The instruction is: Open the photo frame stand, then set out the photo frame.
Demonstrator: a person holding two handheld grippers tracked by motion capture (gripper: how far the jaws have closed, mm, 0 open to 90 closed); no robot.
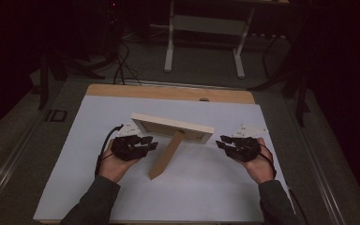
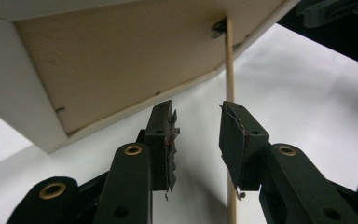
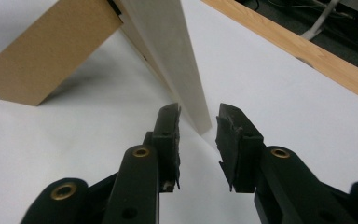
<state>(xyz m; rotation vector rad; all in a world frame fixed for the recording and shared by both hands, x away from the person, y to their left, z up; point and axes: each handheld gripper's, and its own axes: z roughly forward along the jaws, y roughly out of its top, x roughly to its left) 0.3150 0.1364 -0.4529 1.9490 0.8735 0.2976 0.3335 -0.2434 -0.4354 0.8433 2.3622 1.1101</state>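
Note:
A pale wooden picture frame (image 1: 172, 124) stands on the white mat (image 1: 98, 187) with its back toward me, propped by its brown easel leg (image 1: 165, 157). My left gripper (image 1: 151, 143) is just beside the frame's left end, open and holding nothing. In the left gripper view the jaws (image 2: 198, 116) point at the frame's brown backing (image 2: 121, 60), with the leg's thin edge (image 2: 230, 70) behind the right jaw. My right gripper (image 1: 221, 141) sits by the frame's right end, open and holding nothing. In the right gripper view its jaws (image 3: 199, 116) stand just short of the frame's side edge (image 3: 168, 46), with the leg (image 3: 51, 51) at the left.
The mat covers a wooden table whose bare edge (image 1: 168, 92) shows at the back. Beyond it, on a dark floor, stand the white legs of another table (image 1: 206, 28) and some cables (image 1: 122, 65). Dark equipment legs flank the table on both sides.

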